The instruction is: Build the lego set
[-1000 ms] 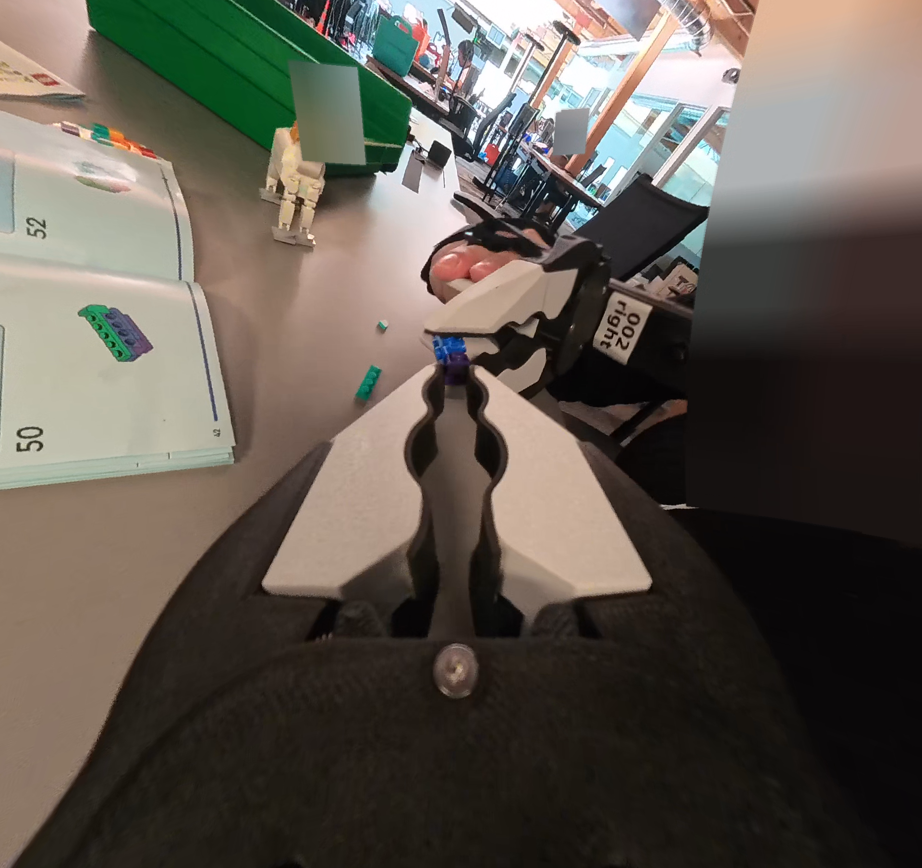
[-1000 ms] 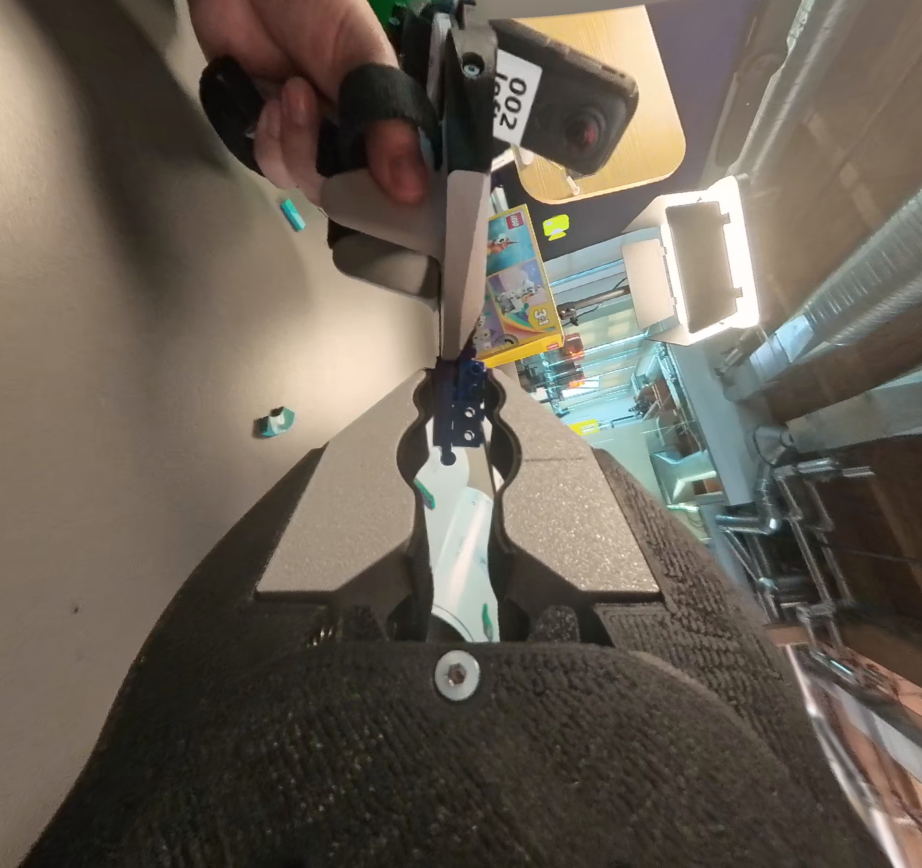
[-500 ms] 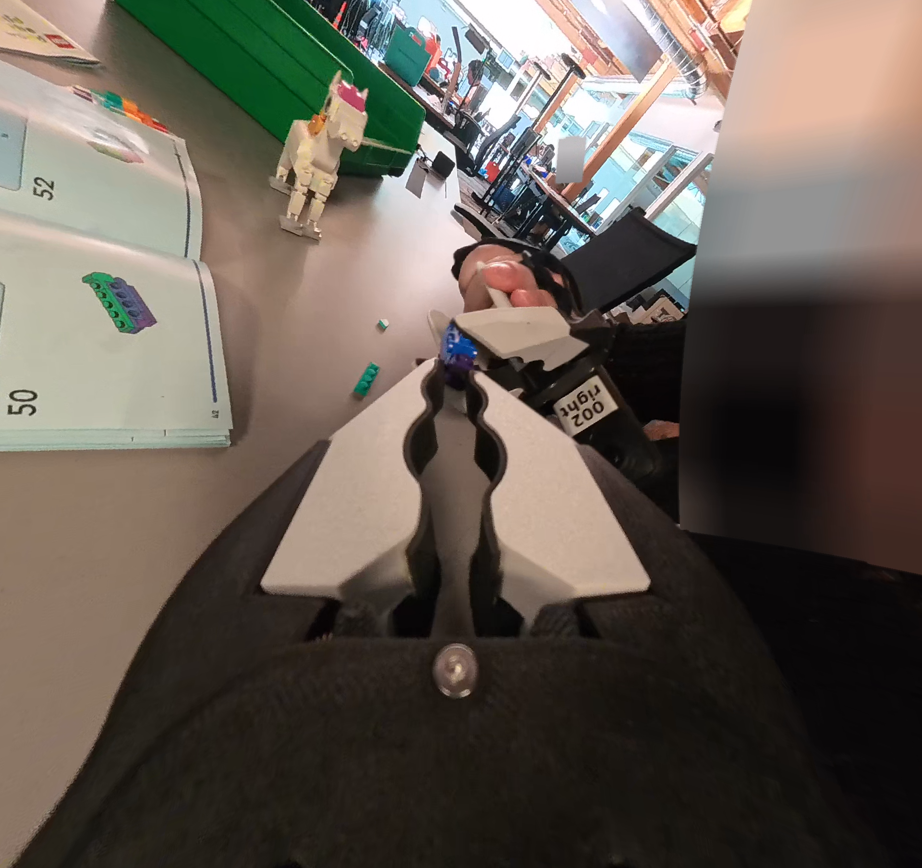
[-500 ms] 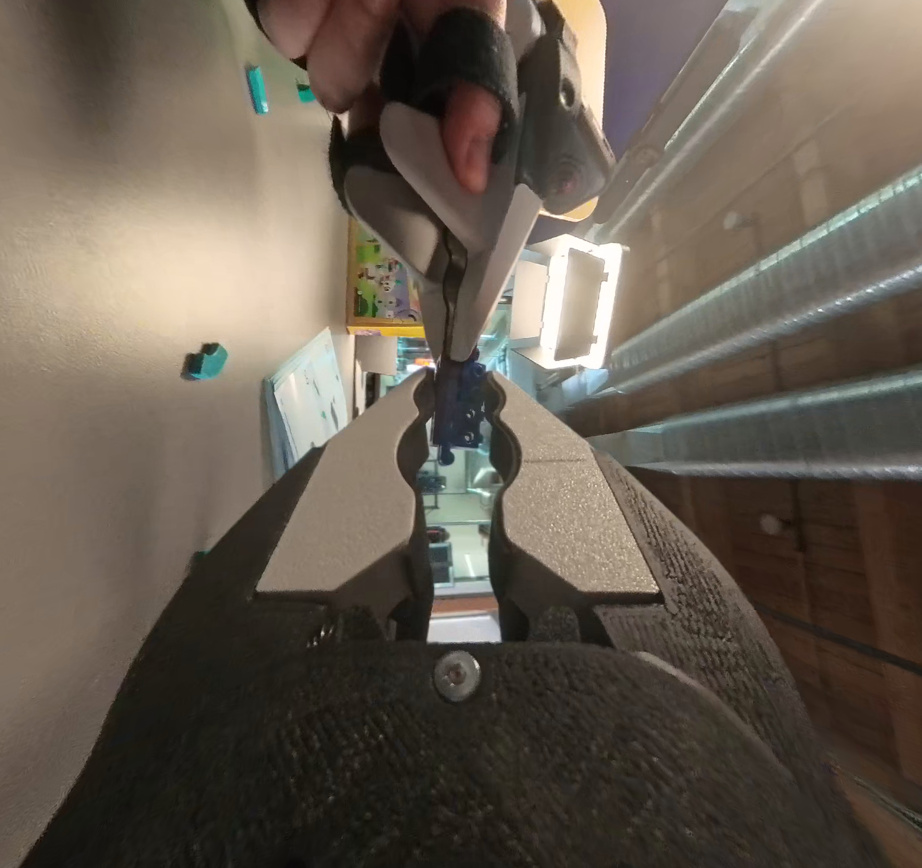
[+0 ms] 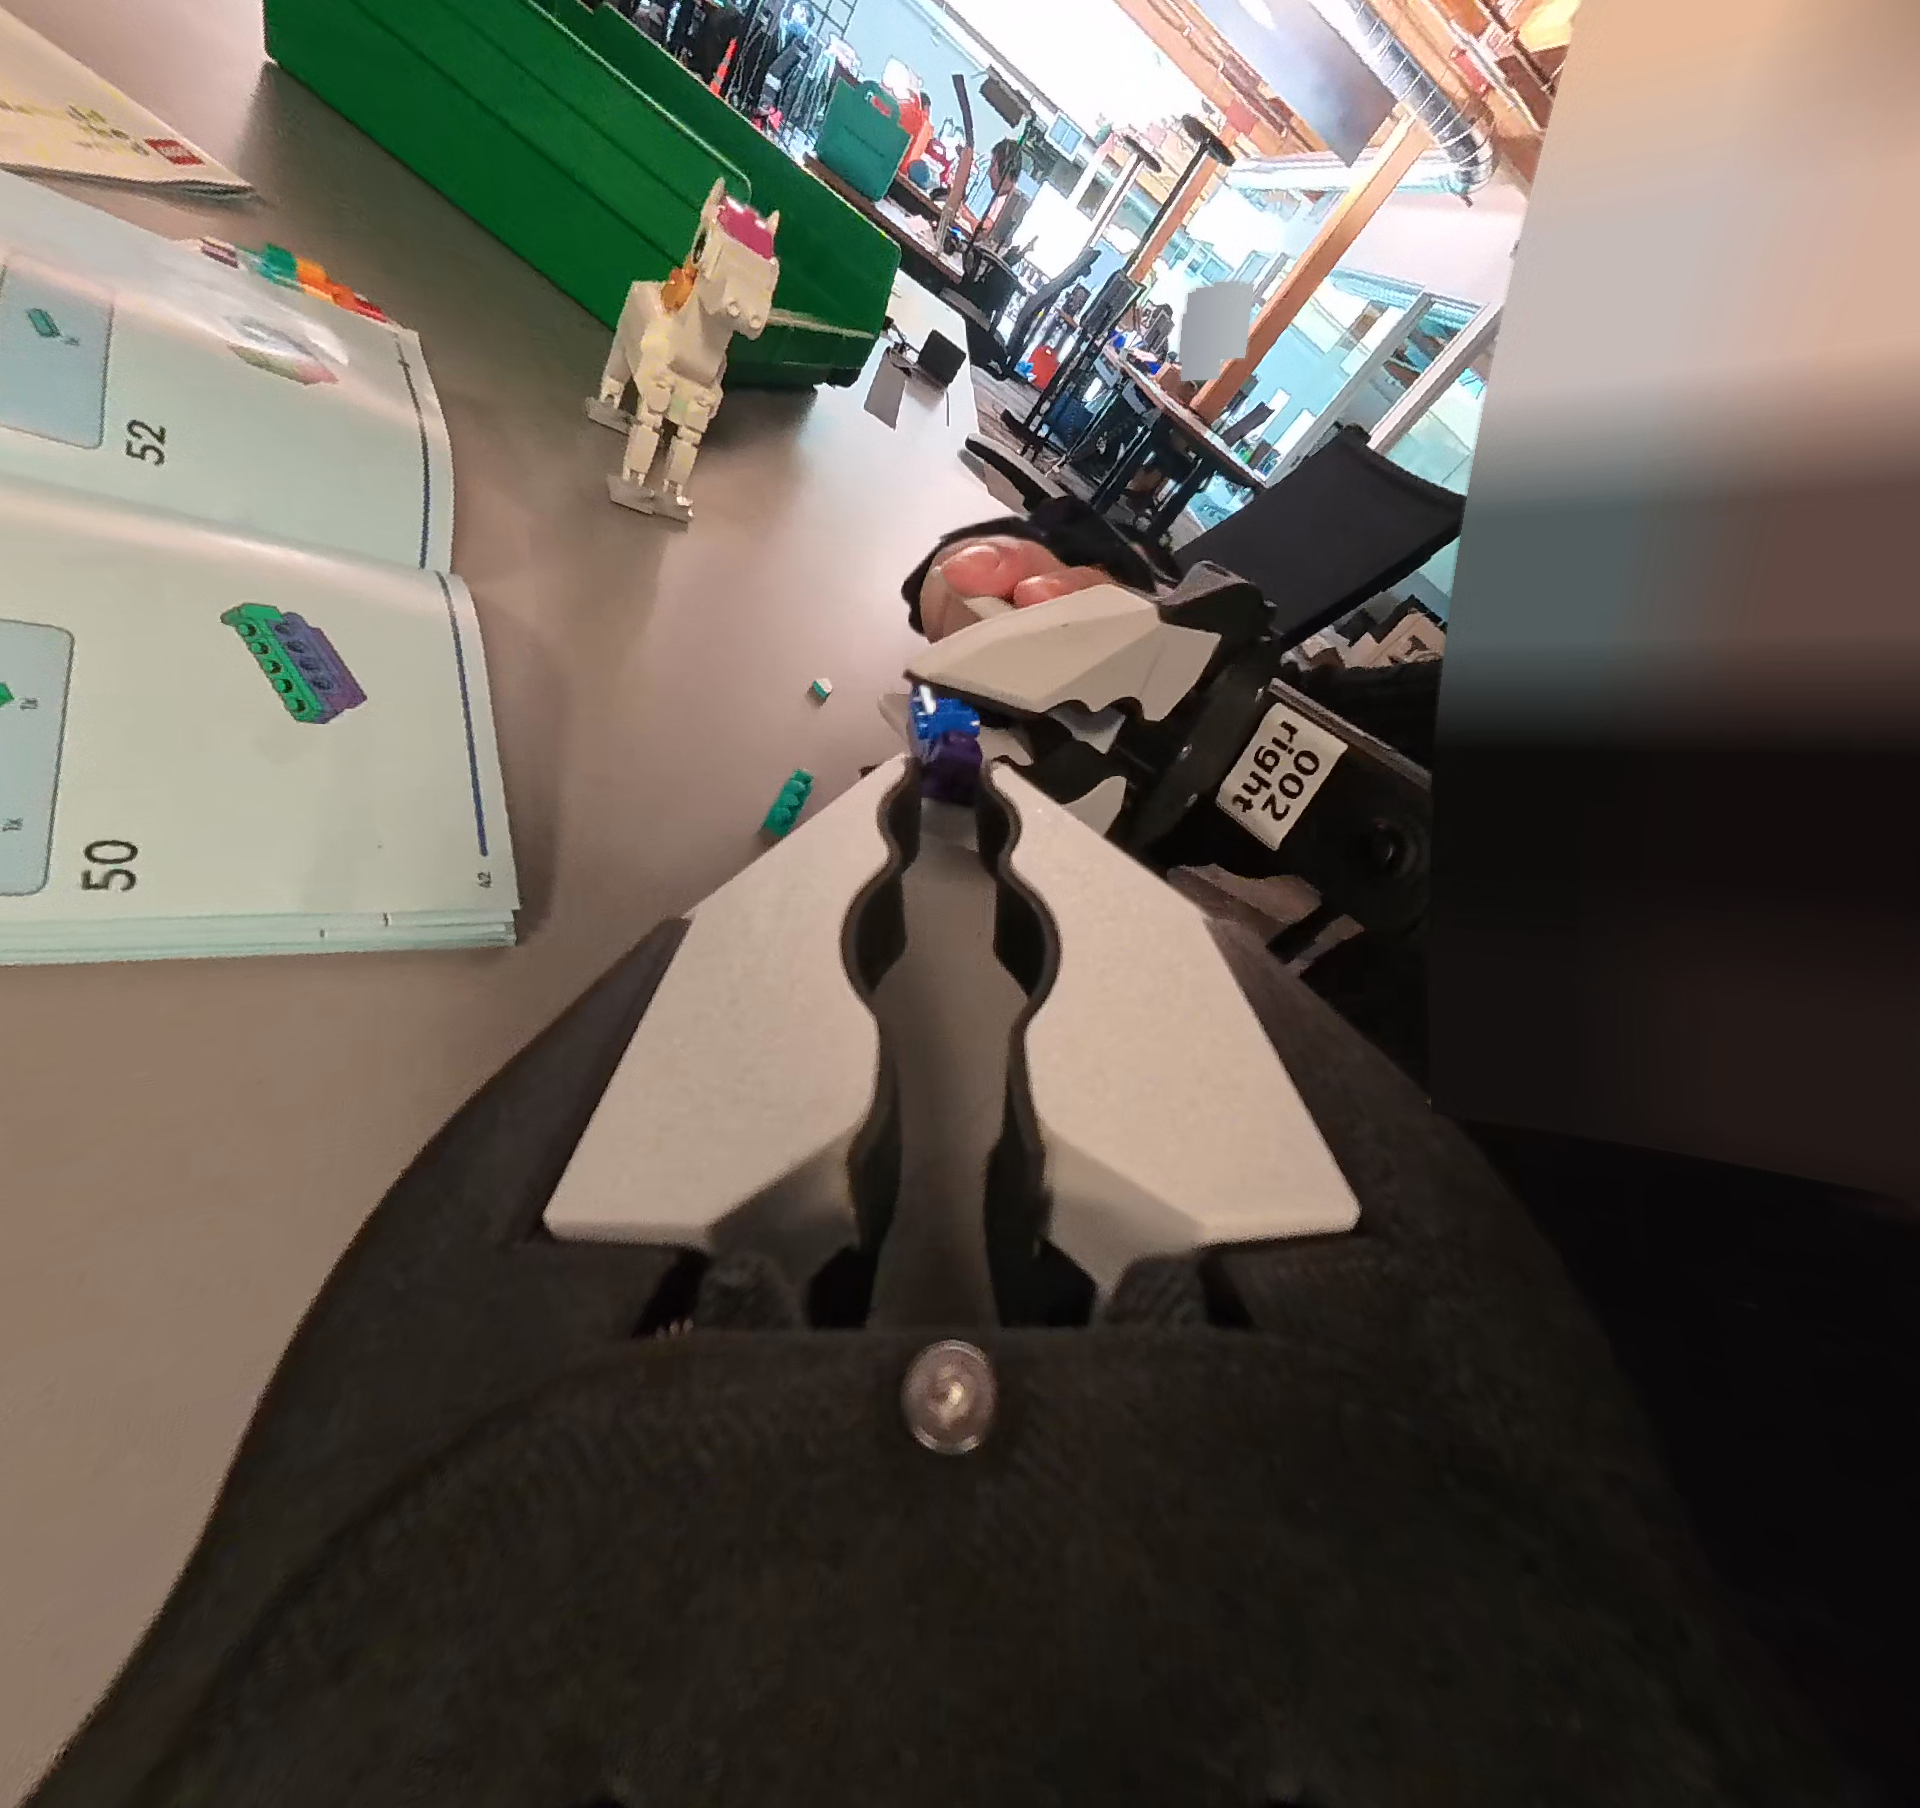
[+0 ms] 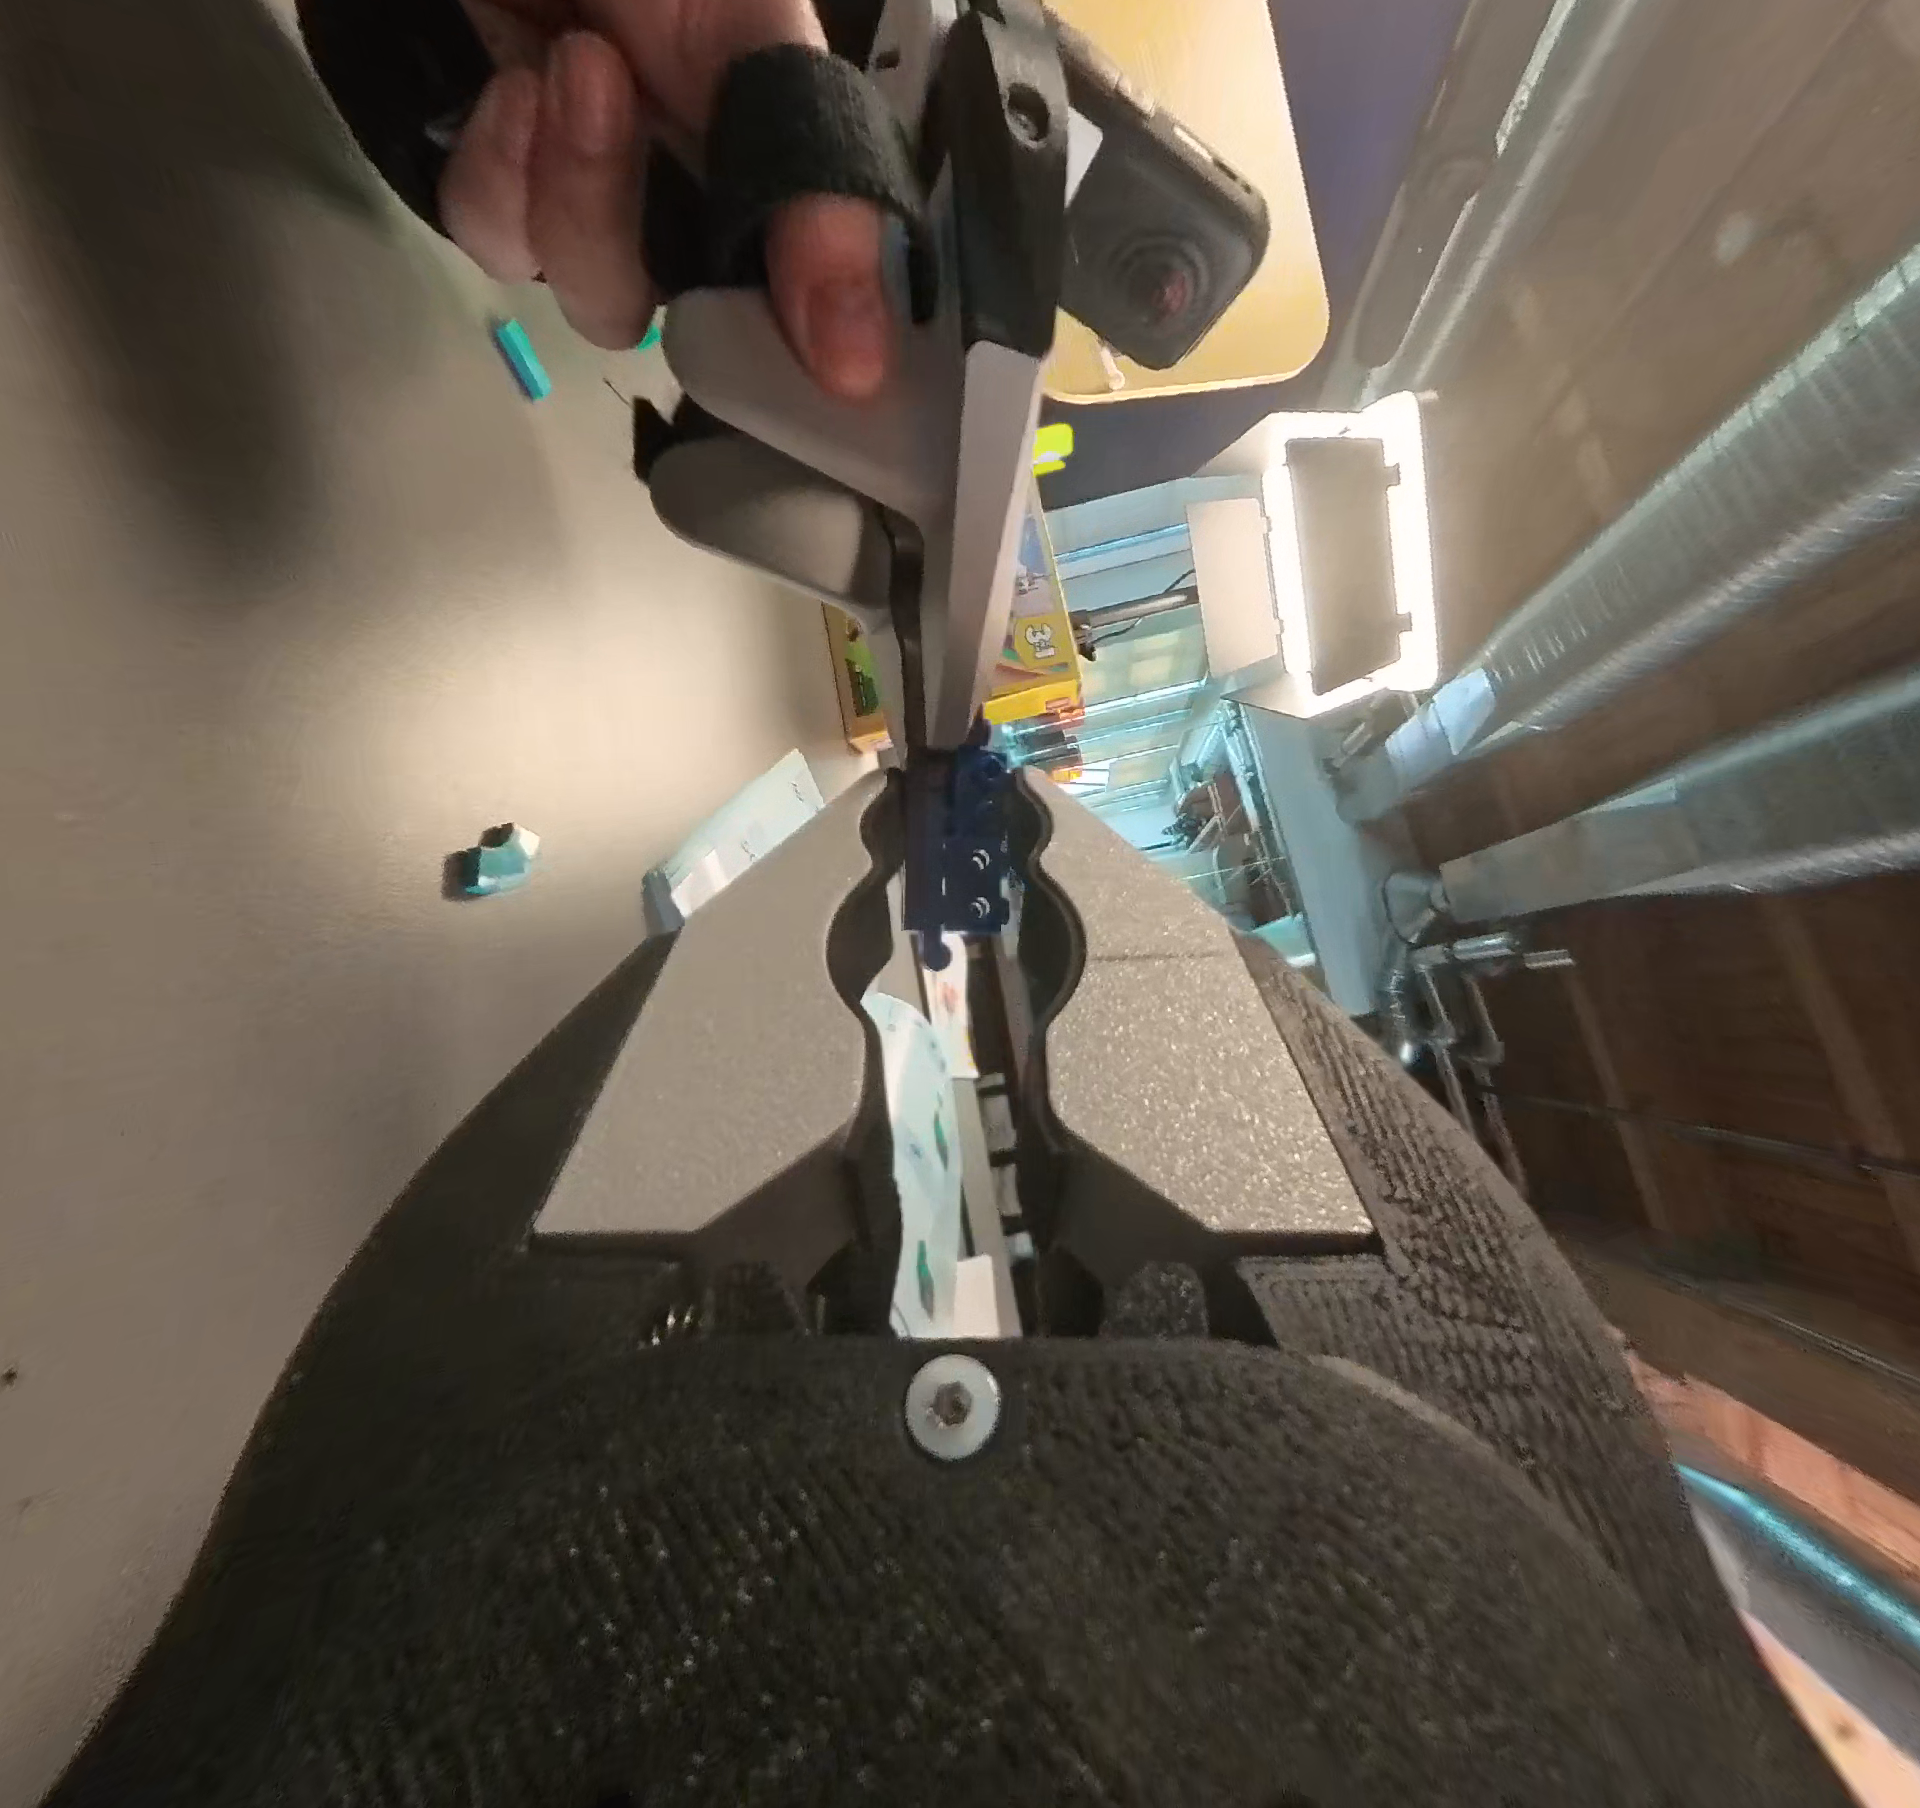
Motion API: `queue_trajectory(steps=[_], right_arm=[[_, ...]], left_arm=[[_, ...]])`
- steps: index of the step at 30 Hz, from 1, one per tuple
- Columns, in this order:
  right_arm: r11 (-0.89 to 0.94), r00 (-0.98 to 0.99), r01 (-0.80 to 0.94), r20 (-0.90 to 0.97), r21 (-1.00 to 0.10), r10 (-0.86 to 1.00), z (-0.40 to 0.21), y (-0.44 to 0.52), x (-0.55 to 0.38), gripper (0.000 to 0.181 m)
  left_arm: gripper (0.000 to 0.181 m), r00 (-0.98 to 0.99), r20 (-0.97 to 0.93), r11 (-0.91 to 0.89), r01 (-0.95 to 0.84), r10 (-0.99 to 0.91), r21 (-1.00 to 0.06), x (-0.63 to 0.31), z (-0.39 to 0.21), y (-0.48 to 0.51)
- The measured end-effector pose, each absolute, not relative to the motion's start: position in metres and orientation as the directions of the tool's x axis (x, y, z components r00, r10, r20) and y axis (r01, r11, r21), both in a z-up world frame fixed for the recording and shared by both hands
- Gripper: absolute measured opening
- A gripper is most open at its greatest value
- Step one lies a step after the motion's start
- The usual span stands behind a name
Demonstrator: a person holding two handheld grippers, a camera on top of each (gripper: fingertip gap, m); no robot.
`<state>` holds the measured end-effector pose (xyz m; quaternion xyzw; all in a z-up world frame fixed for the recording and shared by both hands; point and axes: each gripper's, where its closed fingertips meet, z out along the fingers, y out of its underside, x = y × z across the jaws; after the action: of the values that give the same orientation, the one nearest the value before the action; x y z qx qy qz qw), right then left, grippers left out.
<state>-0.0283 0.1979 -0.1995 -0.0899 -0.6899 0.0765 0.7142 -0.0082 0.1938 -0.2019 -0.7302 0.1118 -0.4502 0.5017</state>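
Note:
My left gripper (image 5: 948,790) is shut on a small purple brick (image 5: 951,776) with a blue brick (image 5: 940,719) on top of it, held above the grey table (image 5: 312,1083). My right gripper (image 6: 951,802) is shut on the blue piece (image 6: 961,865) of the same small build, tip to tip with the left gripper (image 6: 940,709). In the left wrist view the right gripper (image 5: 966,709) comes in from the right, rolled on its side. A white lego unicorn (image 5: 686,345) stands farther back on the table.
An open instruction booklet (image 5: 229,615) lies at the left. A green bin (image 5: 540,117) stands behind the unicorn. Loose teal pieces (image 5: 787,800) lie on the table near the grippers; one shows in the right wrist view (image 6: 497,859). A yellow lego box (image 6: 1023,636) stands beyond.
Both grippers stay shut on the small build. The right gripper has rolled back, so its view has turned. The left view has shifted slightly, with the unicorn now nearer the centre.

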Motion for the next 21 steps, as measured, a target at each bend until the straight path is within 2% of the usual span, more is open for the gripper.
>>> queue_trajectory(steps=[1, 8, 21], right_arm=[[0.972, 0.038, 0.016, 0.971, -0.236, 0.235, -0.199, 0.198, -0.029, 0.017], [0.965, 0.062, 0.046, 0.965, -0.259, 0.256, -0.197, 0.207, -0.030, 0.017], [0.967, 0.081, 0.015, 0.965, -0.253, 0.251, -0.192, 0.202, -0.028, 0.017]], left_arm=[[0.009, 0.577, 0.535, -0.465, 0.282, -0.617, -0.840, -0.009, -0.202, 0.194], [0.021, 0.681, 0.441, -0.406, 0.225, -0.585, -0.886, -0.017, -0.205, 0.199], [0.019, 0.674, 0.397, -0.335, 0.228, -0.623, -0.914, -0.014, -0.195, 0.197]])
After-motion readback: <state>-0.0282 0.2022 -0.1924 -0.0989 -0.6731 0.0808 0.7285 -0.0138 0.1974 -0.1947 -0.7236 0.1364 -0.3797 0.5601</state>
